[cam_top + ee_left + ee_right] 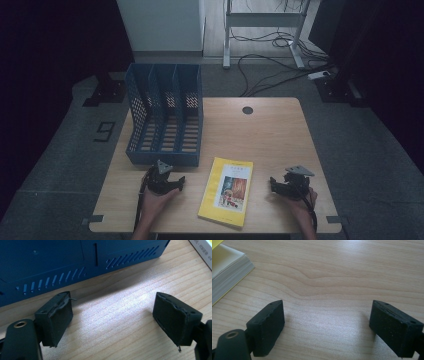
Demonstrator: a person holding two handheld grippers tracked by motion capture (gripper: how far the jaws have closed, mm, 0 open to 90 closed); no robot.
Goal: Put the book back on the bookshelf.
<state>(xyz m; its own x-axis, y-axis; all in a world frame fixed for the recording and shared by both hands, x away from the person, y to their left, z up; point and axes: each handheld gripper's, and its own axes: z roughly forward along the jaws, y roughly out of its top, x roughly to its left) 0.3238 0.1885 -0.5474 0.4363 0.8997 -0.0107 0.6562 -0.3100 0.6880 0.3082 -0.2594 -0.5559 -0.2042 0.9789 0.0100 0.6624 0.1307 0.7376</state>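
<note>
Table: a light wooden rectangular tabletop (280,135) with a small dark round grommet (247,110) near its far edge, at 12 o'clock from the table's middle.

File rack: a blue perforated plastic magazine rack (165,115) with three upright compartments stands at about 10 o'clock on the table, its open slots facing up. In the left gripper view its slotted blue wall (62,262) runs across the top, close ahead of the jaws.

Book: a yellow-covered paperback with a red-and-white picture on its front (227,191) lies flat at 6 o'clock, near the front edge, between the two grippers and touching neither. Its white page block and yellow cover (227,272) show at 10 o'clock in the right gripper view; a corner of it (202,251) sits at 1 o'clock in the left gripper view.

Left gripper: the black two-jaw tool (167,182), held in the person's left hand (155,202), sits at 7 o'clock just in front of the rack. Its jaws are spread wide over bare wood, holding nothing.

Right gripper: the black two-jaw tool (287,186), held in the person's right hand (302,205), sits at 5 o'clock, to the right of the book. Its jaws are likewise spread apart above bare wood, with nothing between them.
</note>
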